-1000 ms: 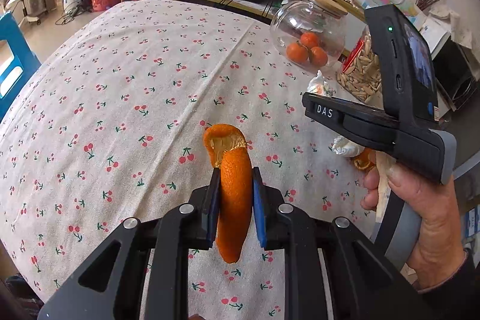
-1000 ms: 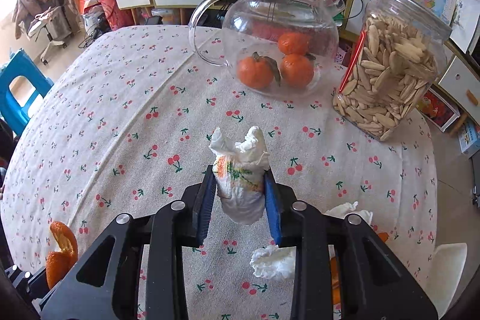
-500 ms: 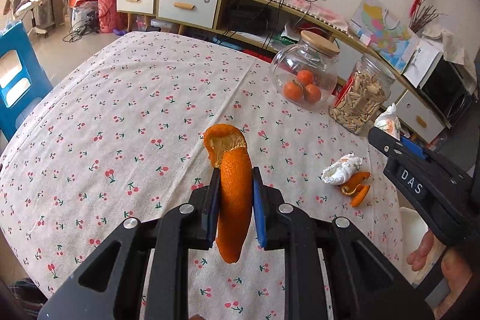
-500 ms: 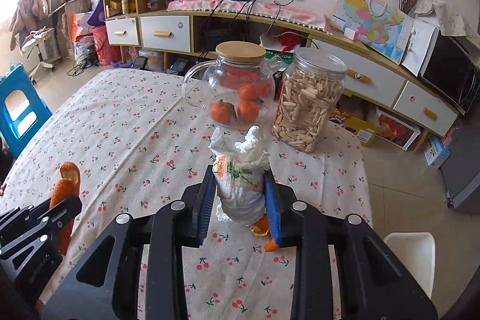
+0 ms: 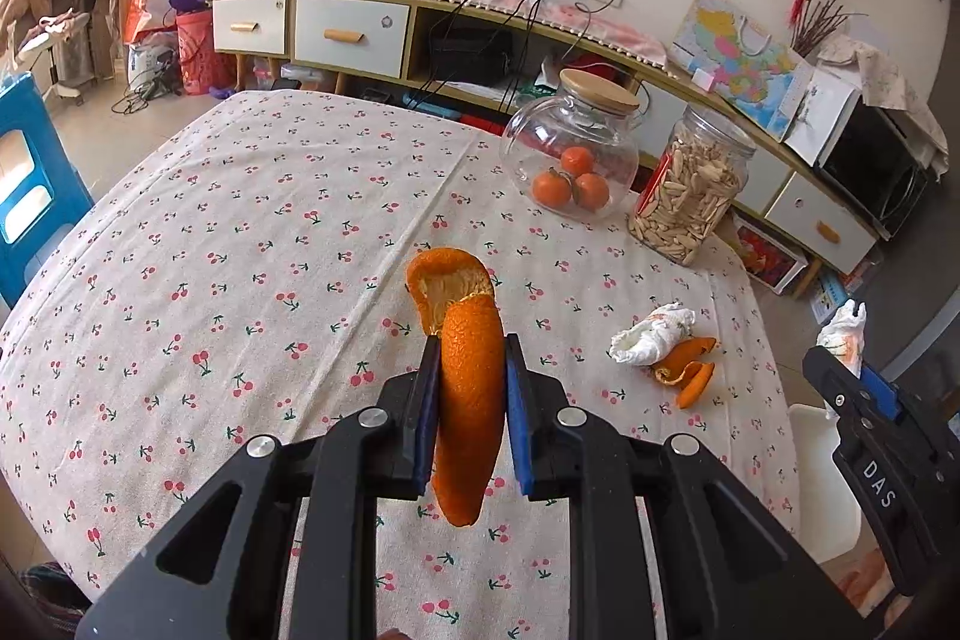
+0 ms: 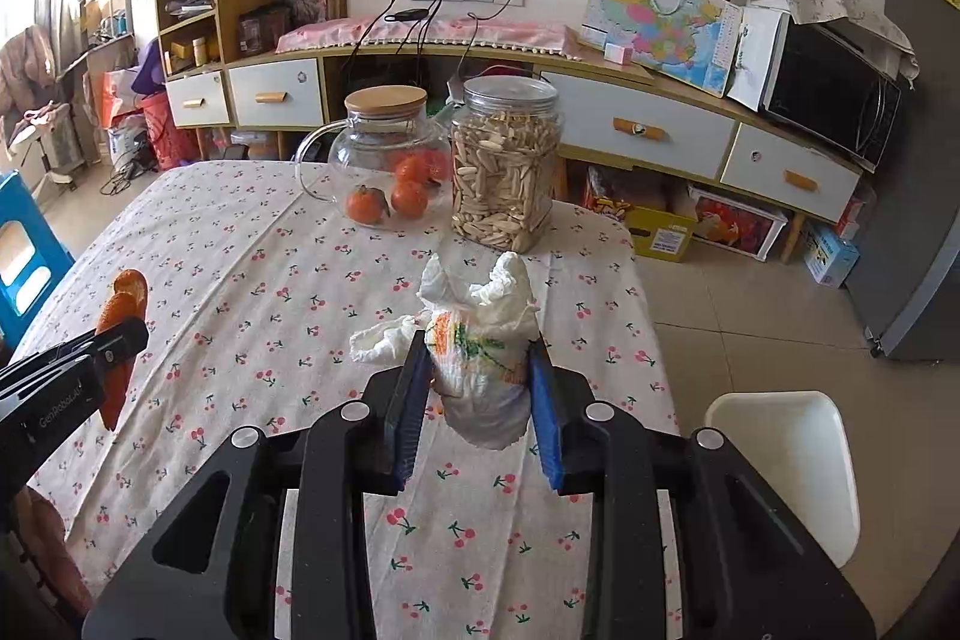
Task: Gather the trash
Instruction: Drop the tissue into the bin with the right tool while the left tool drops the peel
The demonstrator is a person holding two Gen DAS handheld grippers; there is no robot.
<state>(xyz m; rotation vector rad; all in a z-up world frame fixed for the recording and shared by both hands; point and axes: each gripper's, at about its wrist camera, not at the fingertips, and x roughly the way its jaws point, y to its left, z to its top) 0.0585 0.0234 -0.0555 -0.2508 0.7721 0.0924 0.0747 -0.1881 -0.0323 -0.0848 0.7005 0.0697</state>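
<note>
My left gripper [image 5: 469,349] is shut on a long orange peel [image 5: 468,400] and holds it well above the cherry-print tablecloth [image 5: 240,250]. My right gripper [image 6: 480,349] is shut on a crumpled printed tissue [image 6: 480,340], also held above the table. In the left wrist view the right gripper [image 5: 852,358] shows at the right edge with the tissue. In the right wrist view the left gripper [image 6: 120,334] shows at the left with the peel. A second crumpled tissue [image 5: 651,337] and small peel pieces [image 5: 684,370] lie on the table near its right edge.
A glass teapot with mandarins [image 5: 570,154] and a jar of seeds [image 5: 690,190] stand at the table's far side. A white chair [image 6: 786,454] stands right of the table, a blue stool [image 5: 30,184] on the left. A sideboard [image 6: 540,100] lines the wall.
Both grippers have risen and pulled back from the table with their loads. The right gripper moved to the right, away from the left one.
</note>
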